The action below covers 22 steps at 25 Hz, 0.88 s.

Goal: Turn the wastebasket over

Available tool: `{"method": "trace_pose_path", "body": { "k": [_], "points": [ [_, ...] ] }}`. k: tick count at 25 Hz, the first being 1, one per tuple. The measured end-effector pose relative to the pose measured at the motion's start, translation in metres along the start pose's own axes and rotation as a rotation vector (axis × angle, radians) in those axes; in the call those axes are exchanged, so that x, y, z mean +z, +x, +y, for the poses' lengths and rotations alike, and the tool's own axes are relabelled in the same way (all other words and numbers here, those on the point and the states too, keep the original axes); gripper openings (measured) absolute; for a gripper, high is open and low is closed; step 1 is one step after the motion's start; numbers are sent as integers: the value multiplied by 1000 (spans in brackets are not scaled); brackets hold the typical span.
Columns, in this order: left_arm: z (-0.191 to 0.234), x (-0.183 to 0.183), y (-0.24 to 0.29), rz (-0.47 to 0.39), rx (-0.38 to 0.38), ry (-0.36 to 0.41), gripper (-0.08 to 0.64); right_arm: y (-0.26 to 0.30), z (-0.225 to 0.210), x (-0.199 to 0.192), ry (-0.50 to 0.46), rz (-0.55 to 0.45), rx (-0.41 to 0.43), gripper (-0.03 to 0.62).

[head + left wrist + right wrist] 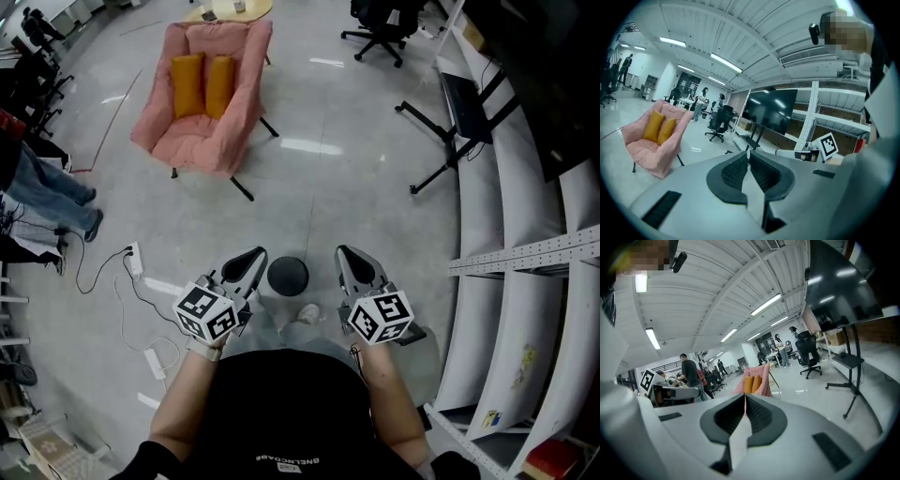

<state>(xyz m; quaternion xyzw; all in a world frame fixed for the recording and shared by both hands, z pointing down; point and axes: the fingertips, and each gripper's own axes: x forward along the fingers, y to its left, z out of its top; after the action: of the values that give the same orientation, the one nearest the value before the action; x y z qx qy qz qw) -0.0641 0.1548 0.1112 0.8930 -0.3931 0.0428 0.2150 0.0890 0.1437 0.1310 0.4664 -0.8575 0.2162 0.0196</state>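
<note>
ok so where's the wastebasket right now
In the head view the wastebasket stands on the floor at lower centre, between the tips of the left gripper and the right gripper. Neither gripper view shows it.

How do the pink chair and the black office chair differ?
The pink chair stands on thin straight legs, the black office chair on a star base. The pink chair holds two orange cushions; the black office chair shows none. Both stand unoccupied on the floor.
</note>
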Motion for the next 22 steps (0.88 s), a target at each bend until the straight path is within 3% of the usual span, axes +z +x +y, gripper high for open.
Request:
{"method": "trace_pose_path", "body": {
  "k": [6,9,12,17,22],
  "points": [
    [17,-22,13,61,3,-23,25,4,-16,-31,39,60,-37,12],
    [29,-39,23,114,-2,-38,65,9,-24,-49,61,98,-63,14],
    [43,-64,30,182,-21,-74,126,16,-29,-74,86,153,-93,14],
    [72,-110,47,294,-78,-104,169,40,-42,-120,134,254,-152,17],
    [117,-171,61,417,-110,-133,195,63,-56,-182,200,364,-216,77]
  ]
}}
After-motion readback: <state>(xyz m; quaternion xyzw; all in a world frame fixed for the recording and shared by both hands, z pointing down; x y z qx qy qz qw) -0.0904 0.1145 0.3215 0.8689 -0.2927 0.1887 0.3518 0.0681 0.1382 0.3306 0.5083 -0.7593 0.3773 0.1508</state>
